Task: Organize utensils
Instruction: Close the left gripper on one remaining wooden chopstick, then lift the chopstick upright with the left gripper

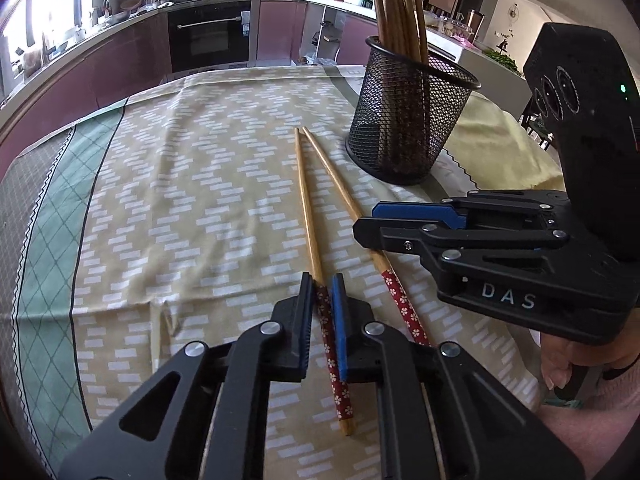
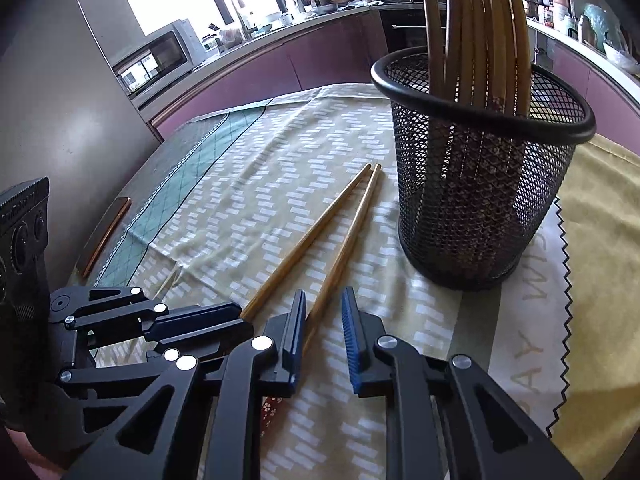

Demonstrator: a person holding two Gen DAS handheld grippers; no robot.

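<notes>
- The left hand-held gripper, black with one blue ribbed pad, has its jaws drawn in tight on the red flower-patterned handle of the left bamboo chopstick; the pads press on both sides of the stick.
- The right hand-held gripper, of the same black linkage build with blue ribbed pads, has its jaws only a little apart. The right bamboo chopstick runs between them and lies against the left-side pad, with a clear gap to the other pad, so it is straddled, not clamped.
- Both chopsticks lie flat on the bench, close side by side, their thin tips almost touching near the foot of the basket and their handles spreading apart toward the grippers. The shafts are smooth pale bamboo; the handle ends are wrapped in red with small white flowers.
- The black round wire-mesh basket stands upright on the bench, just beyond the tips. It has a solid rolled rim and open woven walls.
- In it stands a bundle of more bamboo chopsticks, leaning together, tips up.
- The bench is covered with a beige woven cloth with short white dashes and a green diamond-lattice border; a yellow cloth with a zigzag-cut edge lies beside the basket.
</notes>
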